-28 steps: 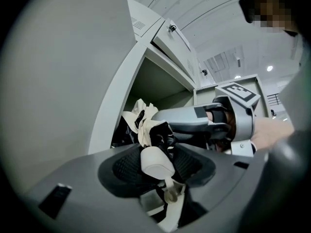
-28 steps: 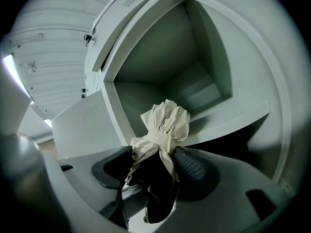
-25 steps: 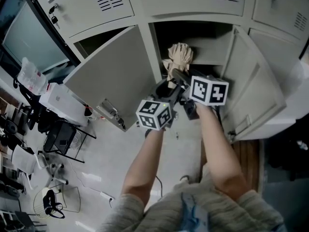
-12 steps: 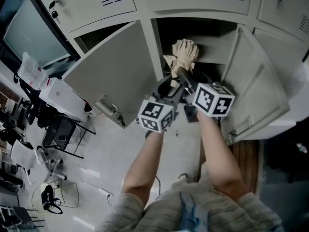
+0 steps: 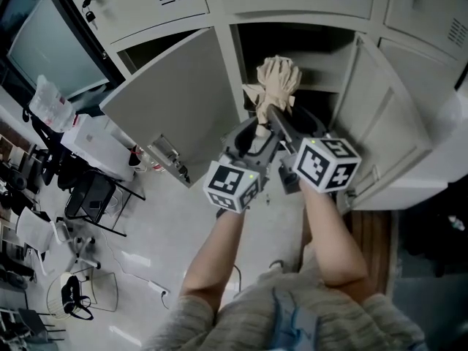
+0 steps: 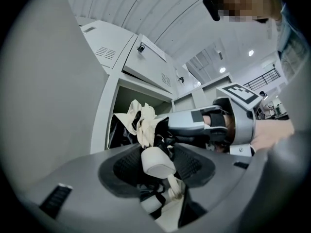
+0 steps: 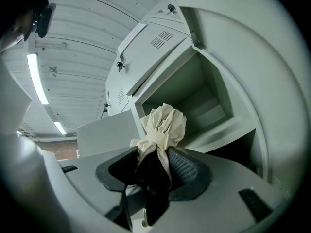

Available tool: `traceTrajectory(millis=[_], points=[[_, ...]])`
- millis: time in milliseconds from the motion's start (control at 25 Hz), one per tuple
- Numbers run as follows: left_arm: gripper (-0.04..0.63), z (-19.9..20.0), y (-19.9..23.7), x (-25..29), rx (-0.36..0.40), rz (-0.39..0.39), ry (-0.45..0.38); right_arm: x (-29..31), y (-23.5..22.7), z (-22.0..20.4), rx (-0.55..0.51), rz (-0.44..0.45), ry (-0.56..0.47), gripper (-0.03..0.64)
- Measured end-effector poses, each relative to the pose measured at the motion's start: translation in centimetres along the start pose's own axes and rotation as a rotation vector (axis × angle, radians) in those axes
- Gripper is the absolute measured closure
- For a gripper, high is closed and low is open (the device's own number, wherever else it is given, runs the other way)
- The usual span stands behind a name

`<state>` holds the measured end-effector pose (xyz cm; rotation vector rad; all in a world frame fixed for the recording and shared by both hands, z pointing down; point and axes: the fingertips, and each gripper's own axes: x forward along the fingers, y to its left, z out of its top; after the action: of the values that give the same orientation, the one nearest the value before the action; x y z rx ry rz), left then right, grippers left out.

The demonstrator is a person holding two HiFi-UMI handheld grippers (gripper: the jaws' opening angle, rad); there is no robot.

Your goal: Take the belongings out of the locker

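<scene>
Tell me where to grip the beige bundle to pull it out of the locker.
Grip the bundle just under its cinch, coming in from the open front of the locker. The cloth narrows there, so the jaws can span it, and the puffed top above should keep it from slipping through. The right gripper, whose jaws have just been closing, pinches it at that spot.
</scene>
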<state>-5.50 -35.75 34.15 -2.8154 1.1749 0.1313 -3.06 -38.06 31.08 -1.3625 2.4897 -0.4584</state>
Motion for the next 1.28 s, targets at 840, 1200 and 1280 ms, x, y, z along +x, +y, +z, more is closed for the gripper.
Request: traceTrajectory(millis=[840, 1200, 1280], points=[[0.385, 3.9, -7.3, -11.2, 0.066, 0.079, -0.08, -10.1, 10.2, -1.4, -0.1, 0.175, -0.073, 0.422], [0.385, 2.3, -9.1, -13.4, 0.035, 0.082, -0.048, -12.5, 11.0, -3.7, -0.125, 0.177, -0.06, 0.422], [0.385, 2.1, -9.2, -13.5, 0.027, 0.081, -0.046, -12.6, 11.0, -3.9, -0.118, 0.174, -0.057, 0.422]])
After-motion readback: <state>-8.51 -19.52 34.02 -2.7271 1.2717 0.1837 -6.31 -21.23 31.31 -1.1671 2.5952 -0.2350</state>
